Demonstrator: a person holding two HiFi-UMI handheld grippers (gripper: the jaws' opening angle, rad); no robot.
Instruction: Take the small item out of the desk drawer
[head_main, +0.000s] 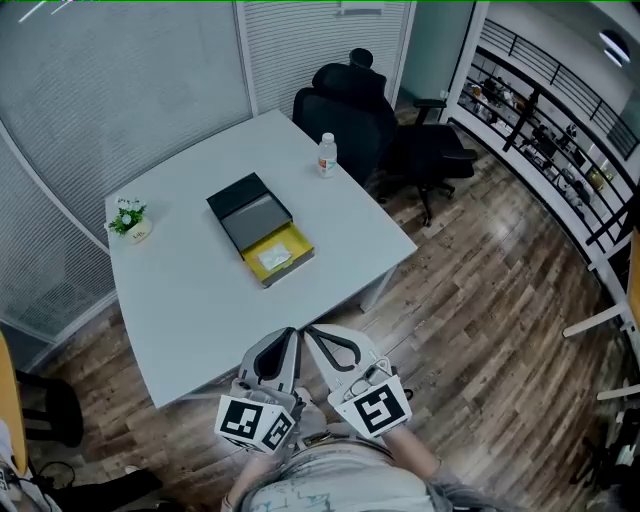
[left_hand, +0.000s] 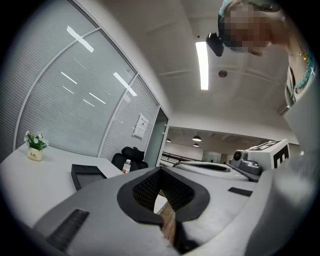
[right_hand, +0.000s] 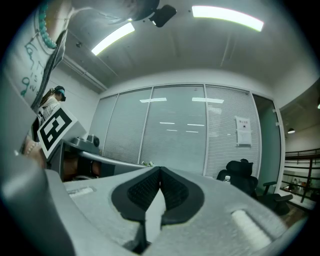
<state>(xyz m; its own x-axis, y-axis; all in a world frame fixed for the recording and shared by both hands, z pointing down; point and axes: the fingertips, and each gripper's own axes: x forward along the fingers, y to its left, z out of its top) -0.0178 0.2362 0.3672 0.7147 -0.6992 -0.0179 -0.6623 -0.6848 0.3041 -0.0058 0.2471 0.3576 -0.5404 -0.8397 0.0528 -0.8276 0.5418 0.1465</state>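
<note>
A small black-and-grey desk drawer unit (head_main: 248, 208) lies on the white table (head_main: 190, 300). Its yellow drawer (head_main: 282, 253) stands pulled out toward me, with a small white item (head_main: 272, 258) lying inside. Both grippers hang close to my body, at the table's near edge and well short of the drawer. My left gripper (head_main: 288, 336) is shut with nothing in it, and its tips meet in the left gripper view (left_hand: 160, 171). My right gripper (head_main: 312, 333) is likewise shut and empty (right_hand: 160, 170). The drawer unit (left_hand: 87, 174) shows ahead in the left gripper view.
A water bottle (head_main: 327, 155) stands at the table's far corner and a small potted plant (head_main: 129, 218) at its left edge. Black office chairs (head_main: 350, 105) sit behind the table. Wooden floor lies to the right, glass partitions to the left.
</note>
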